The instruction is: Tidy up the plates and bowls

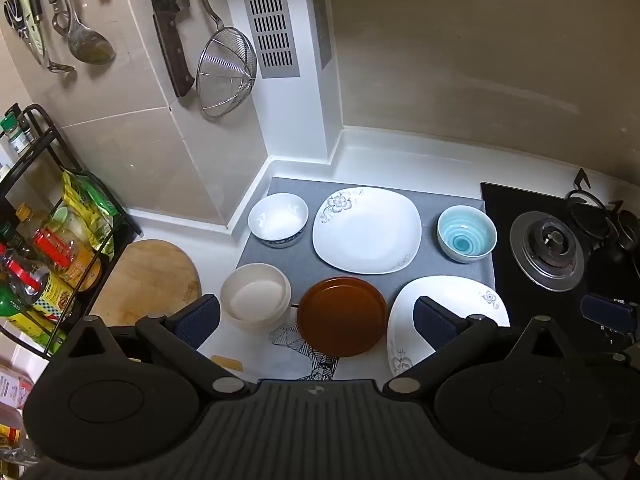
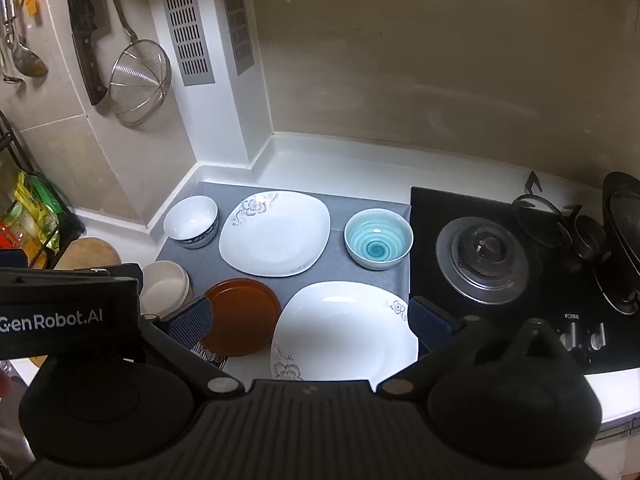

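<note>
1. The left hand-held gripper (image 1: 316,322) stands wide apart at the lower middle of its view, holding nothing; it hangs above the brown plate (image 1: 342,316) and touches no dish.
2. The right hand-held gripper (image 2: 310,322) is likewise spread wide and empty, over the near white square plate (image 2: 344,328) at the lower centre of its frame.
3. On the grey mat (image 1: 296,264) on the white bench (image 1: 400,160): a white bowl (image 1: 278,220) at the mat's upper left, a far white flowered plate (image 1: 366,230) in the middle, a blue spiral bowl (image 1: 466,234) to the right.
4. A cream bowl (image 1: 256,298) sits left of the brown plate, near the frame's lower left.
5. The gas stove (image 2: 484,260) fills the right of the frame, just beside the mat.
</note>
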Demonstrator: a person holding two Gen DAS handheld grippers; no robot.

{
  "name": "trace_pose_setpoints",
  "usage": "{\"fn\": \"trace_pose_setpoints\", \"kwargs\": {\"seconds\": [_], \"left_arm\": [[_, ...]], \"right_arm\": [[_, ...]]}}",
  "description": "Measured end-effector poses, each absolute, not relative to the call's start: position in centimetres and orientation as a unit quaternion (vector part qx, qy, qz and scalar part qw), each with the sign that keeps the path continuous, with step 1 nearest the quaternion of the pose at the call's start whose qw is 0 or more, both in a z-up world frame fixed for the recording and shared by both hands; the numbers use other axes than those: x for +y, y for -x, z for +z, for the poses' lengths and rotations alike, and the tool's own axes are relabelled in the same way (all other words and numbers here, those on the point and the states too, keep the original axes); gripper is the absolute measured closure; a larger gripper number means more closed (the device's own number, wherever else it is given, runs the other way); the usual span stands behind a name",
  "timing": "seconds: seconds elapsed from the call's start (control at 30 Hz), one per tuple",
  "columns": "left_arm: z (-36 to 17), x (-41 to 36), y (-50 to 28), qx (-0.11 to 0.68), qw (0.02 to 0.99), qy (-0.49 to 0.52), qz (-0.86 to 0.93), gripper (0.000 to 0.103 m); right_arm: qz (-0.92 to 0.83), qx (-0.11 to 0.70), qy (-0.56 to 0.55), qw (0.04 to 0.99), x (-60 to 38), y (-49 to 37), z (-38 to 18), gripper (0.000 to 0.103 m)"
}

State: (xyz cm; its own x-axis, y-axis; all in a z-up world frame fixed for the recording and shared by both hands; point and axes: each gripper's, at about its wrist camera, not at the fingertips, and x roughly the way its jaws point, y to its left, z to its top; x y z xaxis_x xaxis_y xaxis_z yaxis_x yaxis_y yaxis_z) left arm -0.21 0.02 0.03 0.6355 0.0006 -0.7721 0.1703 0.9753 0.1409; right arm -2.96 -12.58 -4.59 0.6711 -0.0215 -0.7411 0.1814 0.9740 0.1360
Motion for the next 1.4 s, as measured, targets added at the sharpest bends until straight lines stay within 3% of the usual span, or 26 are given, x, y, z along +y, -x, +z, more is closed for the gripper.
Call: {"fn": "trace_pose_setpoints", "kwargs": {"seconds": [1.4], "left_arm": [[-0.2, 0.2, 2.1, 0.422, 0.899, -0.114, -0.023, 0.000]], "right_arm": [[-0.037, 0.405, -0.101, 0.908, -11.9, 4.6, -4.9, 0.000]]}}
